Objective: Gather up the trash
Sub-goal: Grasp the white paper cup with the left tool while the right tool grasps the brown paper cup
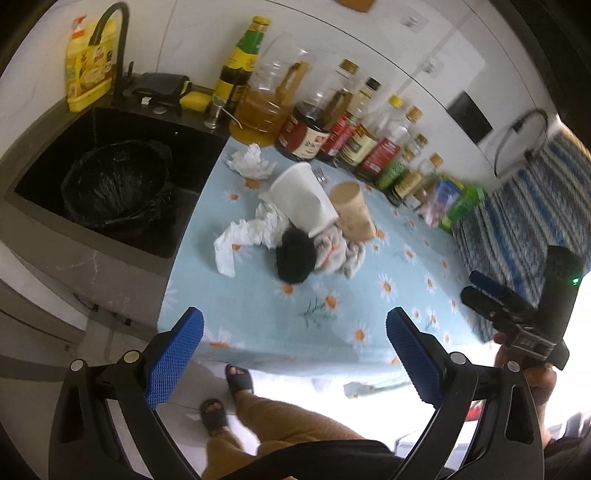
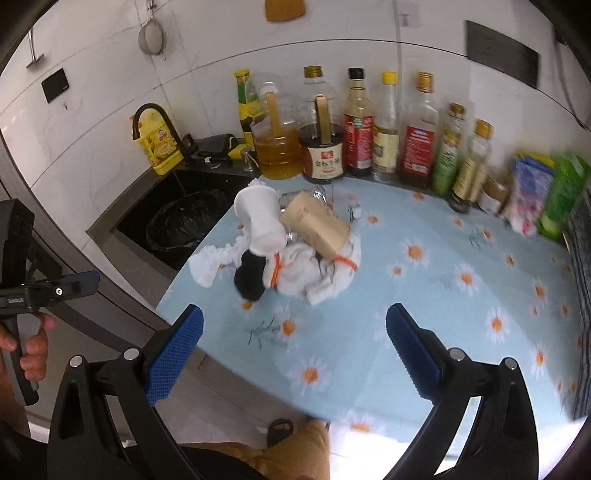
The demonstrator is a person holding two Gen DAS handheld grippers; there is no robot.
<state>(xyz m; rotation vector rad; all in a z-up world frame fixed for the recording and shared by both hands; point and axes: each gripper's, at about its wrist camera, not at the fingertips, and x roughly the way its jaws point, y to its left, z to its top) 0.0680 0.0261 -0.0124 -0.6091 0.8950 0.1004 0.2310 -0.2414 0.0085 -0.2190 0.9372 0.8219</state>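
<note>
Trash (image 1: 306, 229) lies in one heap near the middle of the counter, on a light blue cloth (image 1: 369, 295) with daisies. In the heap a white cup (image 1: 301, 199) lies on its side, and a brown cup (image 1: 352, 212) lies on its side just beside it, touching it. Under and around the cups are crumpled white tissues (image 1: 240, 240), and a black lump (image 1: 295, 258) rests at the near edge of the heap. Orange rubber bands (image 2: 345, 260) show on the white paper in the right wrist view. One more tissue ball (image 1: 251, 162) lies apart from the heap, closer to the bottles.

To the left of the cloth is a dark sink (image 1: 44, 184), and inside it stands a bin (image 1: 114, 184) lined with a black bag. A black faucet (image 1: 107, 33) bends above the sink. A row of bottles (image 1: 354, 125) stands along the white wall behind the heap.

Left gripper (image 1: 295, 354) hangs over the near edge of the counter, its blue pads wide apart, with nothing between them. Right gripper (image 2: 295, 350) also hangs over the near part of the cloth, its jaws wide apart and holding nothing. Both are well apart from the heap. Below, the person's feet in dark sandals (image 1: 240, 380) stand on the floor.
</note>
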